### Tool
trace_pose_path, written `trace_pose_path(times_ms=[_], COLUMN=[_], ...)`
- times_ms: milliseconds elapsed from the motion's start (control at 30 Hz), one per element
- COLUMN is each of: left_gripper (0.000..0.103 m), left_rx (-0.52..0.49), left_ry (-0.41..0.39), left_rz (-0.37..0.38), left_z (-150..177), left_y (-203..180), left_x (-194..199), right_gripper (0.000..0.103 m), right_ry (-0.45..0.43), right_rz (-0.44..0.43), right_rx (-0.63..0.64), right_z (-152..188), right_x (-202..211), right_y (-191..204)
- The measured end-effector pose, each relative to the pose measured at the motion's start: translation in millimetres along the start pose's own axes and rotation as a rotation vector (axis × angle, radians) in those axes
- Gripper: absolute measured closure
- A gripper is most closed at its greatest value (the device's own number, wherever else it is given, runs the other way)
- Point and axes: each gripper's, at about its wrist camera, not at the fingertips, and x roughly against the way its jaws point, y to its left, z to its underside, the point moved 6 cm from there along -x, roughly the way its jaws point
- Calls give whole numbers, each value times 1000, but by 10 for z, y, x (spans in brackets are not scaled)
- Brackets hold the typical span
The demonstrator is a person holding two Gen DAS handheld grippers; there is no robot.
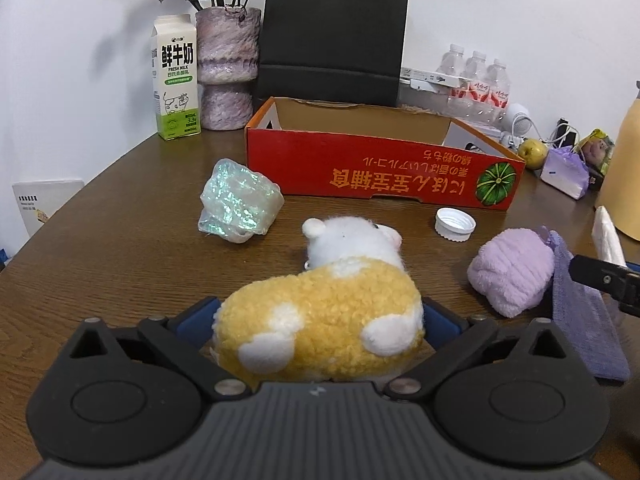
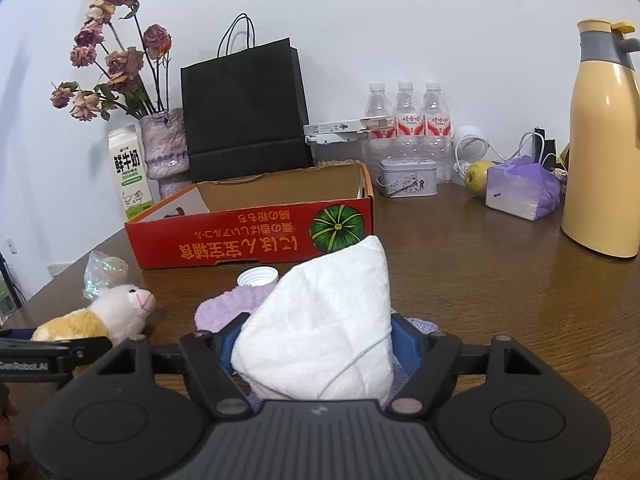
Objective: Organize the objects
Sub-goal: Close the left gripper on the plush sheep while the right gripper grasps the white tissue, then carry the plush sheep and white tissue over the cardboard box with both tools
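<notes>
On the brown wooden surface (image 1: 120, 280), left fingers (image 1: 320, 320) wide around yellow-and-white plush sheep (image 1: 320, 320), right fingers (image 2: 316, 344) clamping white folded tissue pack (image 2: 320, 320); risk of soft plush slipping sideways

Each gripper, left (image 1: 320, 320) and right (image 2: 316, 344), had a matte black plastic body with a dark grey ribbed plate at the centre, marked by a small pale logo. Two round black housings with circular caps flanked the plate. Angled black link arms carried silver pivot screws and ran to blue fingers (image 2: 404, 340). Triangular cut-outs sat at the outer corners. White lettering on the side of the left gripper was perhaps a brand name, too small to read surely
</notes>
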Motion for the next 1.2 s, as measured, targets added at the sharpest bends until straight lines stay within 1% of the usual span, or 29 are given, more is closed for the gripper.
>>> trace_pose_path(times_ms=[67, 167, 267, 467, 767, 933, 1033, 1200], left_gripper=[0, 0, 3, 5, 6, 6, 6, 6], left_rx=[-1, 9, 25, 37, -15, -31, -42, -55], left_ry=[0, 0, -7, -24, -119, -137, -166, -194], left_rz=[-10, -4, 8, 2, -6, -16, -19, 2], left_z=[-5, -13, -16, -29, -37, -43, -75, -162], left_y=[-9, 17, 53, 88, 0, -49, -77, -168], left_x=[-21, -28, -1, 59, 285, 335, 403, 476], right_gripper=[31, 31, 31, 31, 31, 31, 31, 31], right_ry=[2, 4, 5, -1, -29, -42, -57, -62], right_rz=[1, 4, 9, 8, -11, -16, -24, -39], right_rx=[1, 4, 4, 9, 38, 63, 80, 104], right_z=[-1, -2, -1, 4, -4, -19, -46, -78], right_x=[-2, -5, -7, 9, 64, 103, 140, 172], right_y=[0, 0, -1, 7, 87, 151, 178, 232])
